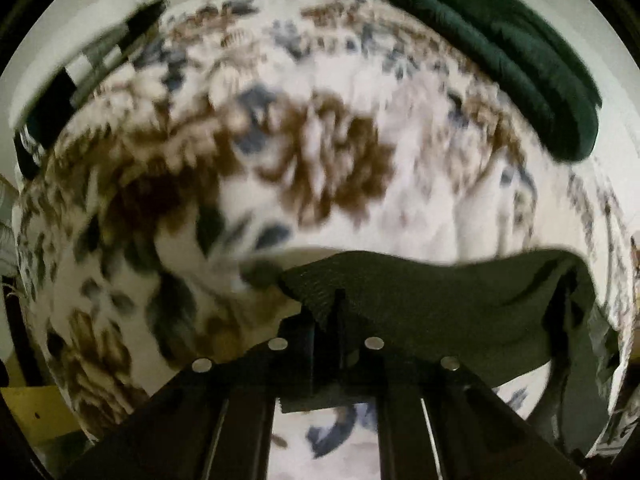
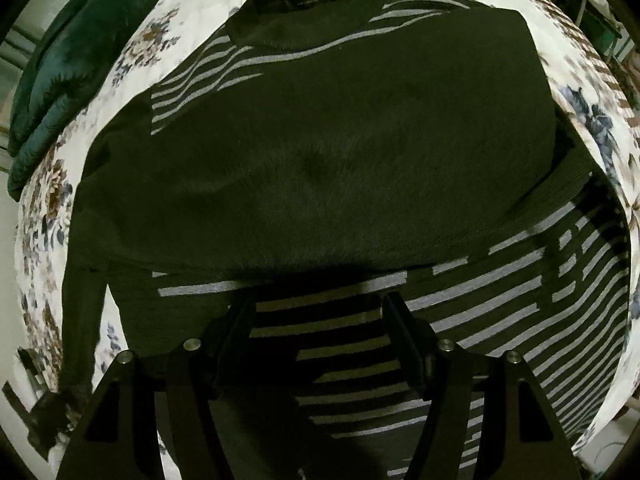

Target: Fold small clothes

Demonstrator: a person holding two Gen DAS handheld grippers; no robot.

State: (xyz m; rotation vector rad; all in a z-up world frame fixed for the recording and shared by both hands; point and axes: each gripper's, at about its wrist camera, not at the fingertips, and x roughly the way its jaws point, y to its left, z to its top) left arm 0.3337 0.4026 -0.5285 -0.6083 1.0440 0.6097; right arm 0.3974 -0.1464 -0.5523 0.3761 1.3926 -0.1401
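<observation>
A dark olive sweater with grey stripes (image 2: 320, 152) lies spread on a floral bedsheet (image 2: 132, 52), collar at the far end, a sleeve folded across its body. My right gripper (image 2: 320, 308) is open just above the striped lower part, holding nothing. My left gripper (image 1: 334, 304) is shut on a ribbed edge of the same sweater (image 1: 440, 300), which drapes to the right over the floral sheet (image 1: 320, 160). The left wrist view is blurred by motion.
A folded dark green garment lies at the bed's edge, at the upper right in the left wrist view (image 1: 500, 48) and the upper left in the right wrist view (image 2: 60, 80). A black and white checked cloth (image 1: 80, 76) lies at the far left.
</observation>
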